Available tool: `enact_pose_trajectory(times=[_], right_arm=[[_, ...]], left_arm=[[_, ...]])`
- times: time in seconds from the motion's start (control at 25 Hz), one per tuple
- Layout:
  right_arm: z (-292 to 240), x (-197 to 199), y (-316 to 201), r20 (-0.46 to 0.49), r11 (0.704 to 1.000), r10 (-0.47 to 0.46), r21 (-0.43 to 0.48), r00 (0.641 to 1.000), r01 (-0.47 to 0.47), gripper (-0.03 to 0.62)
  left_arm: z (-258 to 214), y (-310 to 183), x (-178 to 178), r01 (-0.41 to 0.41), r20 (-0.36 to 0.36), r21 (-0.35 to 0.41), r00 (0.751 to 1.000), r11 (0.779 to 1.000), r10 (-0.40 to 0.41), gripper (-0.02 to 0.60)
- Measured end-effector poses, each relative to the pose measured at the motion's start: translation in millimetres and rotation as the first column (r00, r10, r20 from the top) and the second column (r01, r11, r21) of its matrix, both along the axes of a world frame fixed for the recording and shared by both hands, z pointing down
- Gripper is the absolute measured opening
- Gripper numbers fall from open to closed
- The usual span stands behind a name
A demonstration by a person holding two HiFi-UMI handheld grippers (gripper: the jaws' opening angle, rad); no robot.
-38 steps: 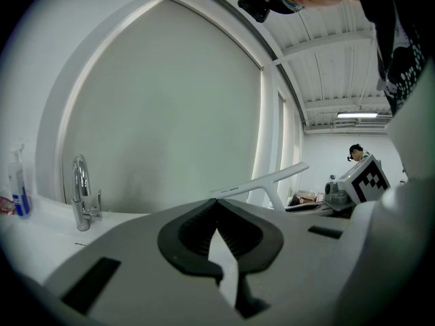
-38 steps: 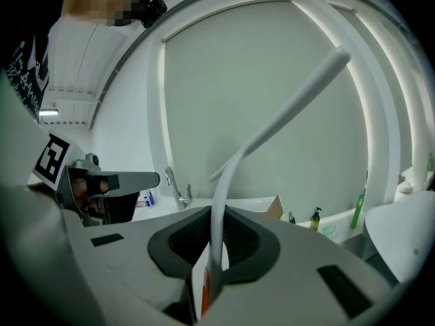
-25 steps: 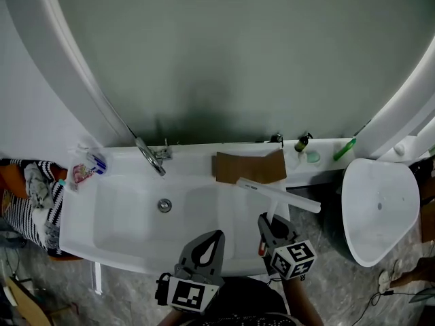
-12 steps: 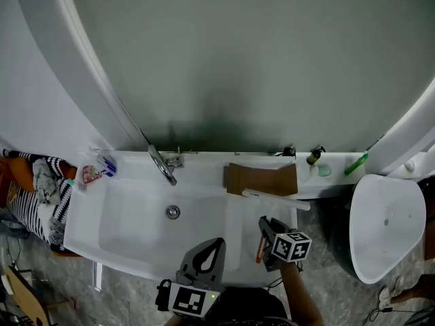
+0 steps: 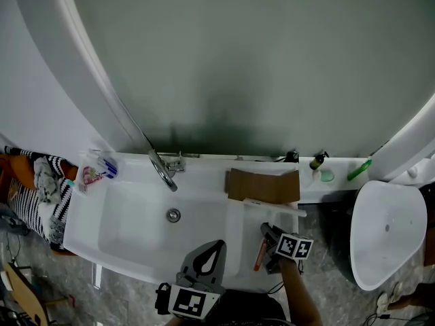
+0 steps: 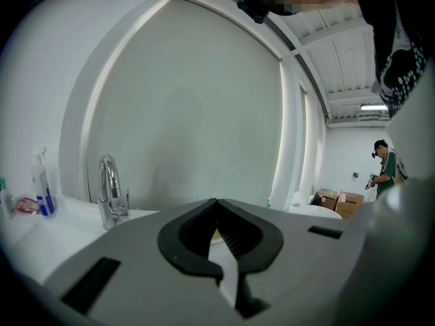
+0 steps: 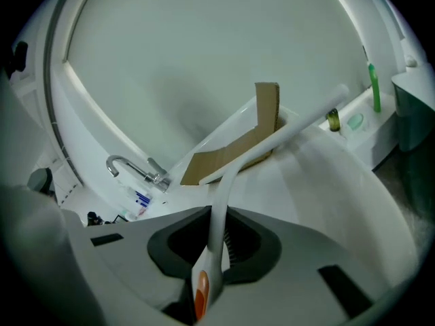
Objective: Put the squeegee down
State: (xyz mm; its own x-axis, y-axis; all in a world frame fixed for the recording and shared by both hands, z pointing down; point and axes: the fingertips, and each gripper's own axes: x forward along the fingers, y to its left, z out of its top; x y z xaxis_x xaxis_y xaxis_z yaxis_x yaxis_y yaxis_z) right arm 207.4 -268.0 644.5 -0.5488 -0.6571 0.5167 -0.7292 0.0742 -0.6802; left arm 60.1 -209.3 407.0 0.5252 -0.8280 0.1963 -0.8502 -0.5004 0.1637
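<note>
The squeegee [image 5: 272, 206] has a white blade and a white handle with an orange end [image 5: 259, 255]. My right gripper [image 5: 270, 239] is shut on that handle, low over the right side of the white washbasin counter [image 5: 204, 202]. In the right gripper view the squeegee [image 7: 222, 194] rises from between the jaws, and its blade reaches across to a brown cardboard piece [image 7: 234, 149]. My left gripper [image 5: 211, 248] hangs at the basin's front edge, shut, with nothing in it. In the left gripper view its fingertips [image 6: 216, 205] meet.
A chrome tap [image 5: 163, 169] stands behind the basin bowl [image 5: 129, 226]. Brown cardboard [image 5: 264, 185] lies on the counter. Tubes [image 5: 98, 170] sit at the left end; a small bottle [image 5: 317, 160] and a green toothbrush [image 5: 359, 169] sit at the right. A white bowl-shaped fixture [image 5: 389, 233] stands further right.
My right gripper has come down toward the counter with the squeegee and rolled, so the blade now lies lower beside the cardboard. The left gripper has barely shifted.
</note>
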Motion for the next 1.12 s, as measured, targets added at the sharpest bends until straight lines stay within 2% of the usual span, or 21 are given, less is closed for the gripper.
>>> enact_pose_trajectory(times=[0.48, 0.68, 0.8, 1.12], right_arm=[[13.4, 4.8, -0.9, -0.026, 0.994, 0.034, -0.105, 0.999, -0.036, 0.049], [12.9, 3.7, -1.4, -0.124, 0.998, -0.023, -0.068, 0.992, 0.014, 0.052], [11.2, 7.2, -0.1, -0.196, 0.998, -0.052, -0.04, 0.979, 0.045, 0.104], [-2.5, 16.0, -2.3, -0.205, 1.0, -0.003, -0.019, 0.979, 0.0, 0.123]], left_arm=[[0.9, 0.5, 0.4, 0.001, 0.001, -0.006, 1.0, 1.0, -0.001, 0.005], [-1.7, -0.1, -2.5, 0.005, -0.003, 0.005, 1.0, 1.0, -0.005, 0.005], [-4.1, 1.6, -2.6, 0.003, -0.006, 0.009, 1.0, 1.0, -0.003, 0.005], [-8.3, 6.0, -2.4, -0.005, -0.019, 0.015, 1.0, 1.0, 0.005, 0.005]])
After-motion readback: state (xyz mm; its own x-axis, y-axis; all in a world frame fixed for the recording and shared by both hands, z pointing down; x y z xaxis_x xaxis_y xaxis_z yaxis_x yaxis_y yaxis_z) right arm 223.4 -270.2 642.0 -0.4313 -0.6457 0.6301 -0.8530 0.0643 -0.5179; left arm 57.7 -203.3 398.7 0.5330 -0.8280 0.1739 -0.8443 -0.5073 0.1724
